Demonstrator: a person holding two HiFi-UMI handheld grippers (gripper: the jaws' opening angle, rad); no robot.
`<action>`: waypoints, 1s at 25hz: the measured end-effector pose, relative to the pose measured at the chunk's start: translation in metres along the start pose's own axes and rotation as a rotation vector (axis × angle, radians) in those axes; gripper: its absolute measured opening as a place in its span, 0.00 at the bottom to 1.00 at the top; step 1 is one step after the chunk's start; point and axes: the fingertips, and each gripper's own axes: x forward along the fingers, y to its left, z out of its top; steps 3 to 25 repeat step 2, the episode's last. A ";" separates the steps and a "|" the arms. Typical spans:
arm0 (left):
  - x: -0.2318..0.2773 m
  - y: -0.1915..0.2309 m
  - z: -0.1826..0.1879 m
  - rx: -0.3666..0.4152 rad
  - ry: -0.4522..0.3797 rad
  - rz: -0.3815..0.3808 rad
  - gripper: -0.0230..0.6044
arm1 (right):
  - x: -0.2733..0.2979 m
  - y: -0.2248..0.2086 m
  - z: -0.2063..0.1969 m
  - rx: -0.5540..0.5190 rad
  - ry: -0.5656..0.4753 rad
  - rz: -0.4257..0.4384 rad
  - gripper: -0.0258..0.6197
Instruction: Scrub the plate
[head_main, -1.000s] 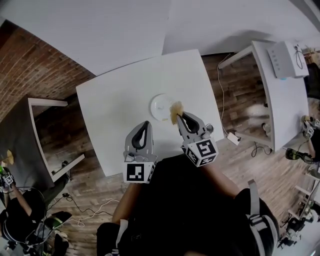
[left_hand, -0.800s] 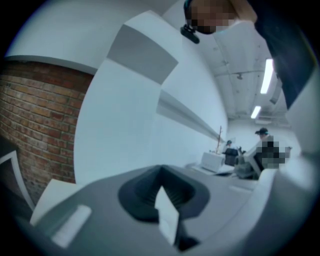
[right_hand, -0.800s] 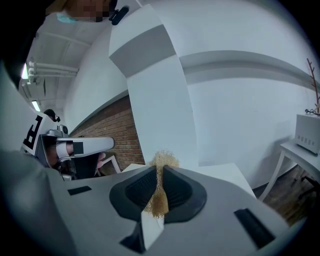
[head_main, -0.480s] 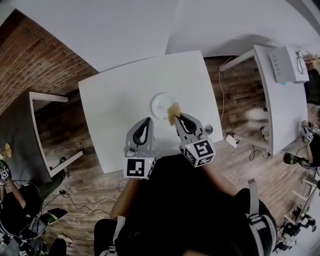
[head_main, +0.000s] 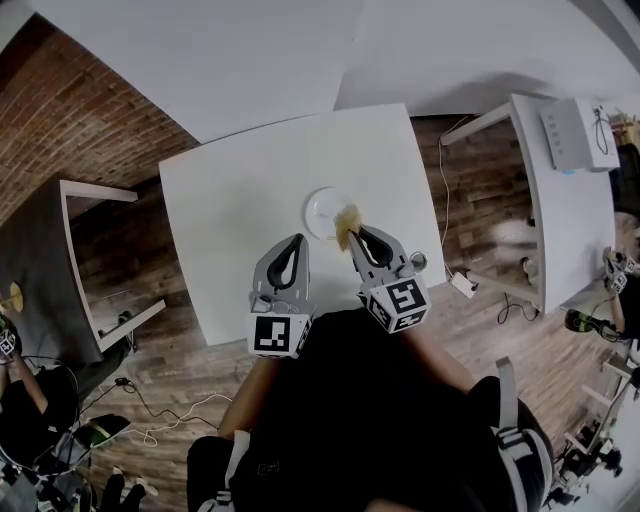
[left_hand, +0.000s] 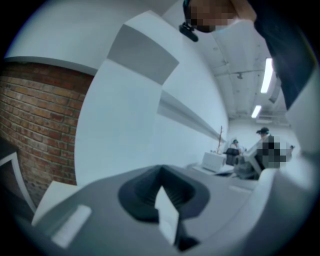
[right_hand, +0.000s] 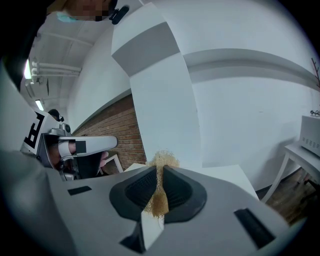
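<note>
Scrubber (head_main: 348, 219) unmoved; plate (head_main: 321, 208) edge partly hidden

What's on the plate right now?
Only the tan scrubber, clamped in the right gripper, shows over the near rim of the plate; the patch beneath it is covered.

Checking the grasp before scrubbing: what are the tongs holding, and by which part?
The right tongs are shut on the tan scrubber, pinched along its lower part, tuft poking past the tips. The left tongs are shut and empty.

Plate (head_main: 328, 212) on table (head_main: 230, 200), centre-right.
</note>
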 end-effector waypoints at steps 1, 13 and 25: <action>0.000 0.000 0.000 0.000 0.000 0.000 0.04 | 0.000 0.000 0.000 0.000 0.001 0.001 0.10; 0.000 0.000 0.000 0.000 0.001 0.000 0.04 | 0.000 0.000 0.000 0.000 0.001 0.002 0.10; 0.000 0.000 0.000 0.000 0.001 0.000 0.04 | 0.000 0.000 0.000 0.000 0.001 0.002 0.10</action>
